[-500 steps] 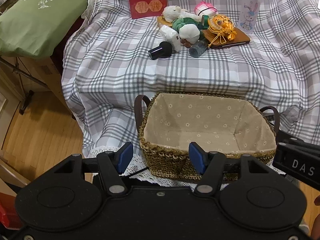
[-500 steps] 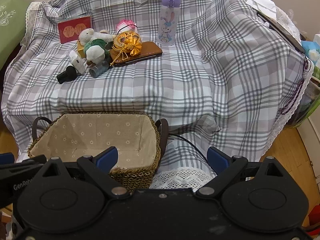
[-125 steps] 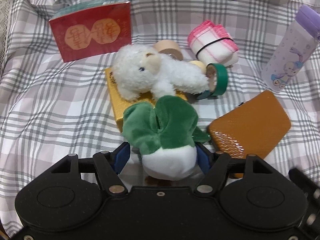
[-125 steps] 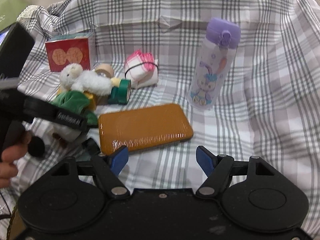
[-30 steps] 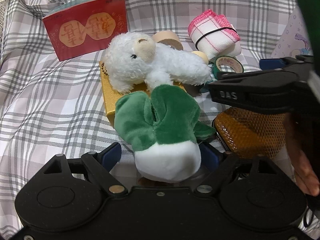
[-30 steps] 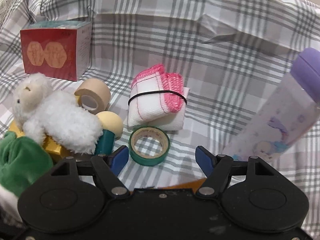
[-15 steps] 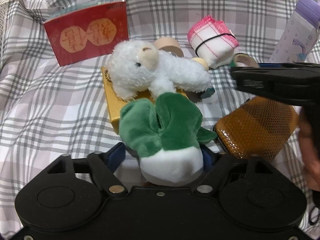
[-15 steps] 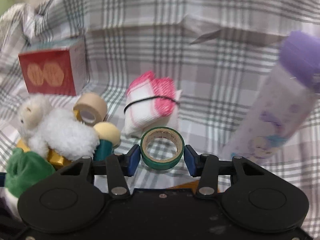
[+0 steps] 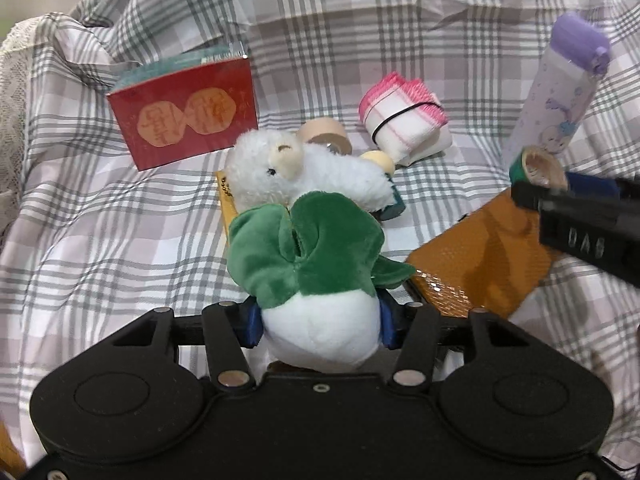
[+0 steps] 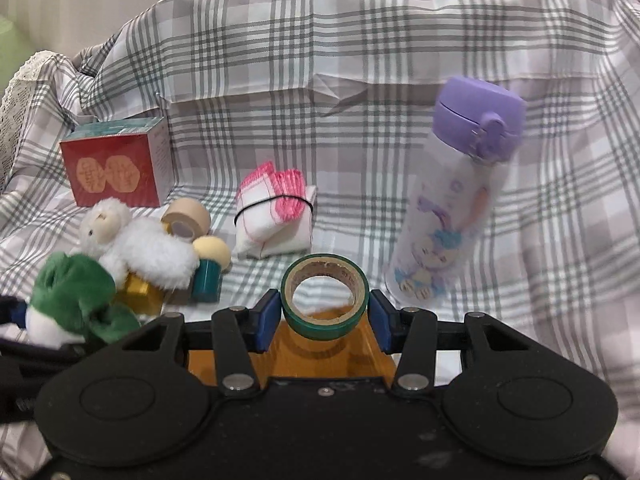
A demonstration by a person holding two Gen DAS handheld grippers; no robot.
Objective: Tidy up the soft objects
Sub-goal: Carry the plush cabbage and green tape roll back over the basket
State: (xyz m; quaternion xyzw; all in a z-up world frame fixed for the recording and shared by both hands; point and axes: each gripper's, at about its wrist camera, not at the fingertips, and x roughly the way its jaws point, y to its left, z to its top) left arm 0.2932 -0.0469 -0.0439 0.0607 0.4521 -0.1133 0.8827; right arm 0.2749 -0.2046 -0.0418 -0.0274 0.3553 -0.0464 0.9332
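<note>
On my screens the biggest thing is the grey plaid cloth (image 10: 360, 128), draped and creased over the whole surface and up behind it. On it, toward the right, the tall bottle with the purple lid (image 10: 460, 184) looks smeared in the right wrist view, so I cannot say whether it stands straight. An orange-brown flat case (image 9: 480, 256) lies below it, and the red box with two gold hexagons (image 9: 188, 114) stands at the back left. In the middle a white plush lamb (image 9: 304, 172) lies on a gold box (image 10: 138, 292). My left gripper (image 9: 318, 320) has just been closing and its blue pads now press both sides of the white base of the green-and-white plush vegetable (image 9: 316, 264), whose green leaves overlap the lamb's body in that view; I cannot tell whether the plush is clear of the cloth. Behind the lamb sits the folded white cloth with pink edges (image 10: 276, 216), bound by a black band. A beige tape roll (image 10: 186, 216) stands beside the lamb's head, and a small teal piece with a cream round top (image 10: 210, 268) touches the lamb's far end. My right gripper (image 10: 324, 316) has closed on the green tape roll (image 10: 324, 300), pads touching its two sides, the roll upright with its hole facing me, above the orange-brown case.
</note>
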